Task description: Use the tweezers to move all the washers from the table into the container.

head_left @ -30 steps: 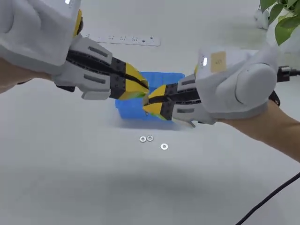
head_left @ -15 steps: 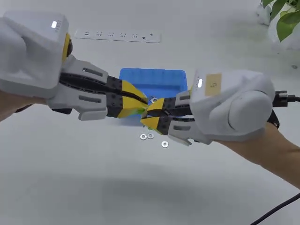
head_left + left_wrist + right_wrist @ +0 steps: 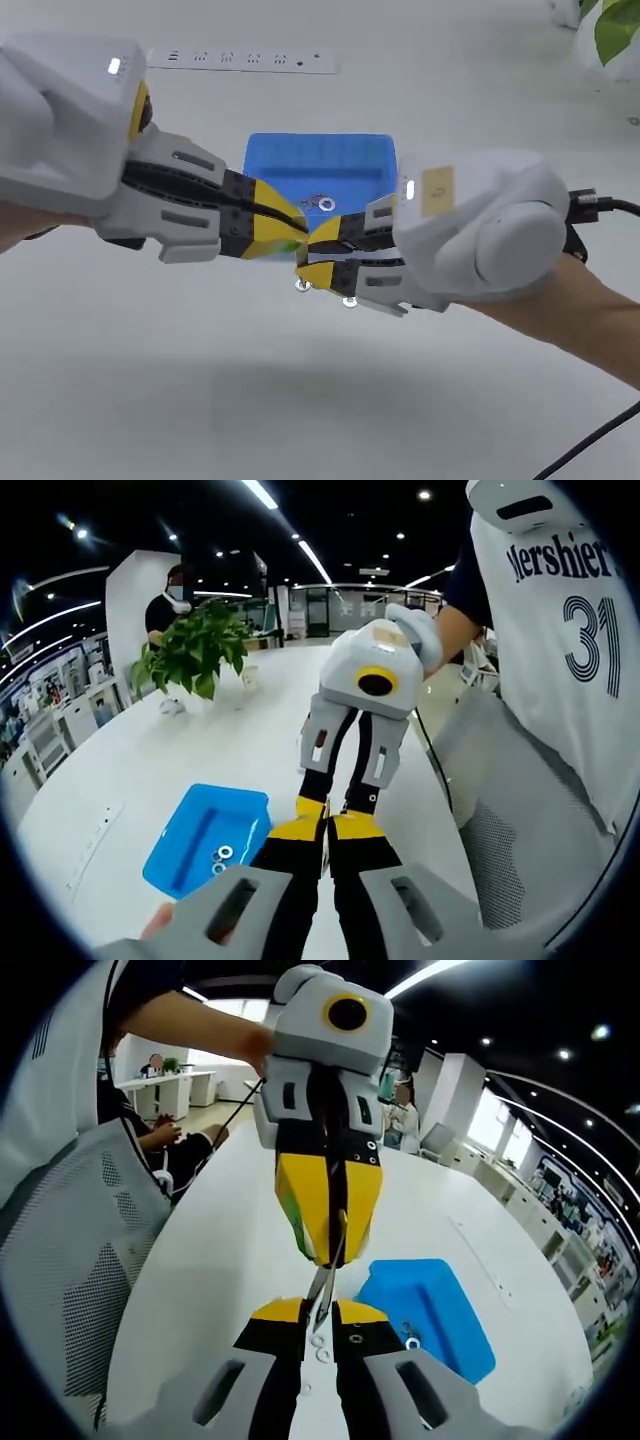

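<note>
Nearest, in the right gripper view, the right gripper (image 3: pixel 320 1307) has its yellow-tipped jaws drawn in on the lower legs of the thin silver tweezers (image 3: pixel 324 1295). The tweezers slant up into the seam of the left gripper (image 3: pixel 327 1257), whose jaws are clamped together on the upper end. From the head view the two grippers meet tip to tip low over the white table (image 3: pixel 200 380), and the tweezers are too thin to make out there among the yellow tips.

Just past the right jaws, loose washers (image 3: pixel 318 1342) lie on the table. The head view places two of them right under the right gripper, in front of the container.

Beyond them stands the blue container (image 3: pixel 300 165), open-topped, with a few washers (image 3: pixel 325 205) already on its floor. The left gripper view also shows these inside it.

Farther back a white power strip (image 3: pixel 240 60) lies flat. The left gripper view adds a potted plant (image 3: pixel 195 650) at the table's far end.
</note>
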